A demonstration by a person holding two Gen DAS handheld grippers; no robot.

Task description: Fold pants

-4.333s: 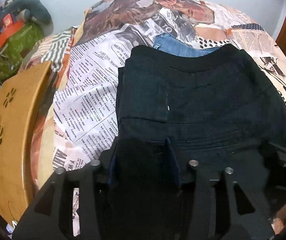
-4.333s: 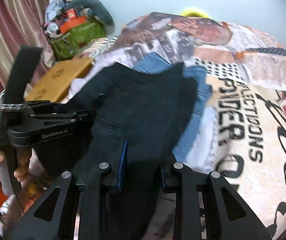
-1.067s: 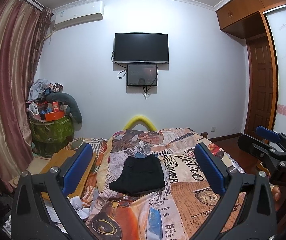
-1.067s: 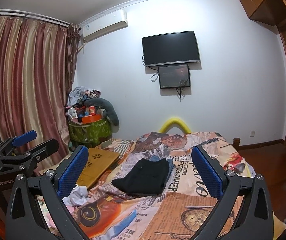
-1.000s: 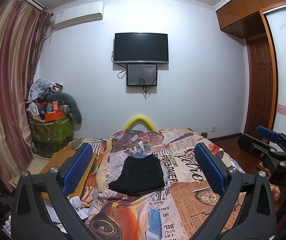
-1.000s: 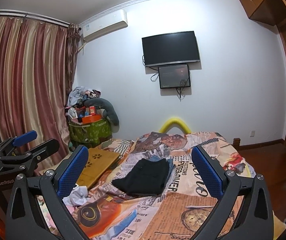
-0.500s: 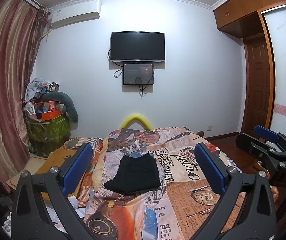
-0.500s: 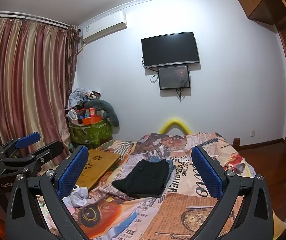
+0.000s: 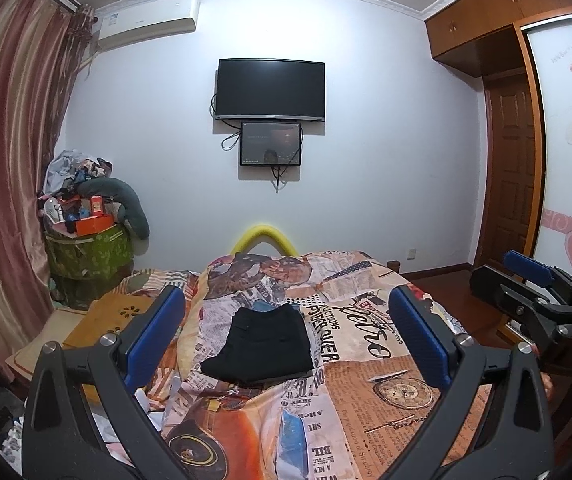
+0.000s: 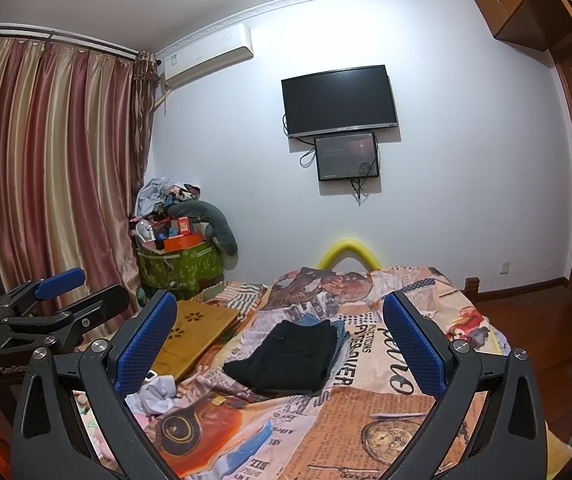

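Left gripper (image 9: 286,340) has its blue pads spread wide with nothing between them; right gripper (image 10: 281,344) is the same, jaws fully apart and empty. We hold both up and well back from the bed (image 9: 366,400), pointing at 12 o'clock toward the wall TV (image 9: 269,90).

The black pants (image 9: 263,338) lie as a compact folded rectangle on the printed bedspread, near mid-bed, at about 12 o'clock from the left gripper. In the right view they (image 10: 290,356) sit slightly toward 11 o'clock, on top of a blue denim garment (image 10: 340,330) that peeks out along the far and right edges.

We judge the fold done, or nearly so. The fabric looks soft, limp and light but layered, so it likely sags if lifted from one point. For any further handling we would pinch through all layers at the two near corners, one gripper each, and take care not to catch the denim underneath. A wooden lap desk (image 10: 193,336) sits at 10 o'clock, clear of the pants.
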